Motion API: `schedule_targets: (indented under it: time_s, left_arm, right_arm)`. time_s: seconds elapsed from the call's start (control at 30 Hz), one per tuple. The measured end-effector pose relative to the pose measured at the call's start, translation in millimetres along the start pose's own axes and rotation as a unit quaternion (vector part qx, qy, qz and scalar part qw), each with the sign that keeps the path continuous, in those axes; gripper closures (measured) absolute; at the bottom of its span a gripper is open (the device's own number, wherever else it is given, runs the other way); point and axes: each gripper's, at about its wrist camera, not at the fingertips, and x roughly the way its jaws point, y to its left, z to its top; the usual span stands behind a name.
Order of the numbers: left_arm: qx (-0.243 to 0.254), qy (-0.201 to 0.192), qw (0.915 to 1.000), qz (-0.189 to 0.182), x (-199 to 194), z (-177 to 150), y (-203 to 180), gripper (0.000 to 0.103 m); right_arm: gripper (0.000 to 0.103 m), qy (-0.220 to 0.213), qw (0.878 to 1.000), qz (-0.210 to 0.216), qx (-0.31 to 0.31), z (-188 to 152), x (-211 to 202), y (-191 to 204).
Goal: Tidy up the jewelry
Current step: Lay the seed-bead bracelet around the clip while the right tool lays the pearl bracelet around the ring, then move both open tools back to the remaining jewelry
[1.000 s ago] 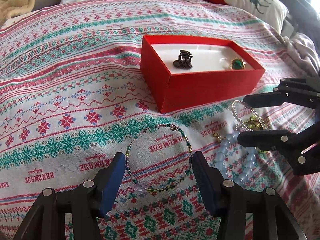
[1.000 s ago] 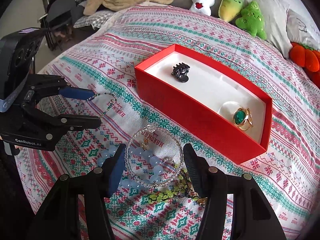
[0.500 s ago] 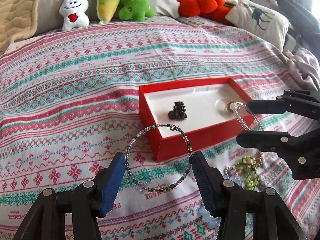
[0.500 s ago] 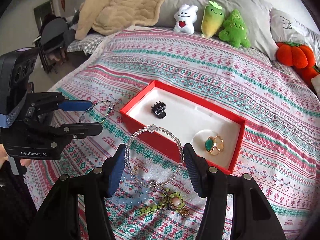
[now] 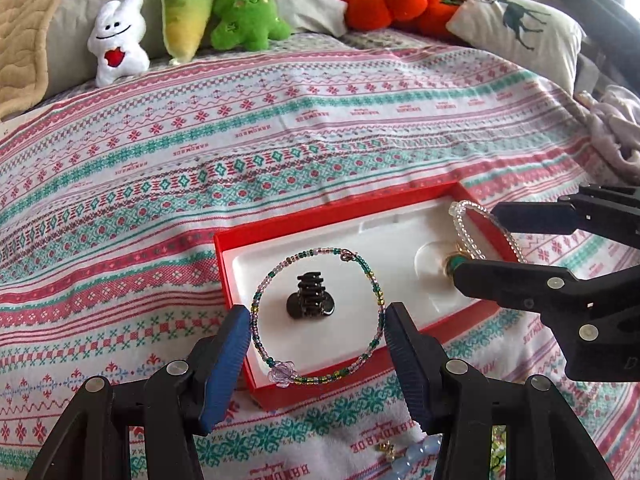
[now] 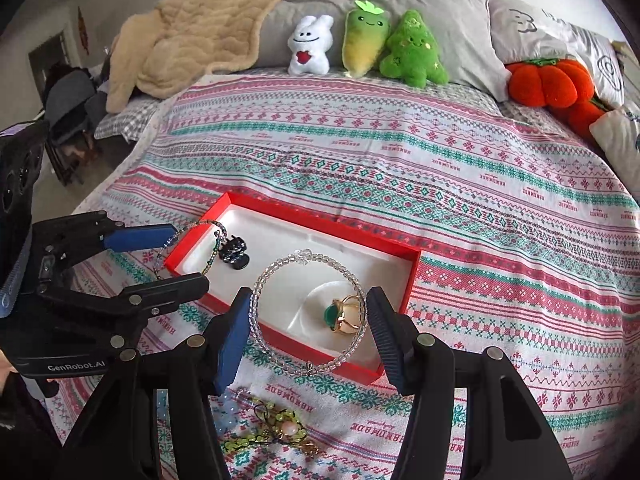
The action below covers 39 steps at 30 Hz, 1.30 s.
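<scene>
A red box (image 5: 360,376) (image 6: 288,210) with a white lining sits on the patterned bedspread. In it lie a dark hair claw (image 5: 311,297) (image 6: 235,254) and a gold ring with a green stone (image 6: 343,314). My left gripper (image 5: 317,354) (image 6: 176,258) is shut on a green and pink beaded bracelet (image 5: 376,292), held above the box's left end. My right gripper (image 6: 308,330) (image 5: 480,240) is shut on a clear beaded bracelet (image 6: 256,288) (image 5: 460,228), held above the box's right end, over the ring.
A pale blue bead bracelet (image 5: 416,454) and a yellow-green bead piece (image 6: 264,432) lie on the bedspread in front of the box. Plush toys (image 5: 180,28) (image 6: 368,44), an orange pumpkin cushion (image 6: 548,78) and pillows line the far edge of the bed.
Both grippers lifted their bracelets off the bedspread and carried them up and forward, from in front of the box to above it.
</scene>
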Motion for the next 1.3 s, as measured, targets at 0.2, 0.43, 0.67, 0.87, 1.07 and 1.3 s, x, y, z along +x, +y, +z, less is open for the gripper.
schedule_targets:
  time_s: [0.2, 0.43, 0.67, 0.87, 1.07, 1.3]
  left_arm:
    - [-0.001, 0.005, 0.9999, 0.013, 16, 5, -2, 0.044]
    - [0.007, 0.005, 0.9997, 0.025, 25, 7, -6, 0.044]
    - [0.022, 0.005, 0.9995, 0.024, 23, 5, -13, 0.034]
    - [0.029, -0.003, 0.9994, 0.021, 14, 5, -16, 0.026]
    - [0.029, -0.007, 0.9994, 0.018, 1, 4, -18, 0.024]
    - [0.021, -0.009, 0.9995, 0.023, -19, 0, -24, 0.015]
  right_arm:
    - [0.043, 0.007, 1.0, -0.005, 0.003, 0, 11, -8]
    - [0.043, 0.009, 1.0, 0.0, 0.004, 2, 17, -14]
    - [0.039, 0.01, 1.0, 0.011, 0.004, 1, 15, -15]
    - [0.038, 0.006, 1.0, 0.016, 0.006, 2, 9, -15]
    - [0.038, -0.002, 1.0, 0.018, 0.0, 3, -6, -12]
    - [0.038, -0.004, 1.0, 0.016, 0.004, 0, -26, -8]
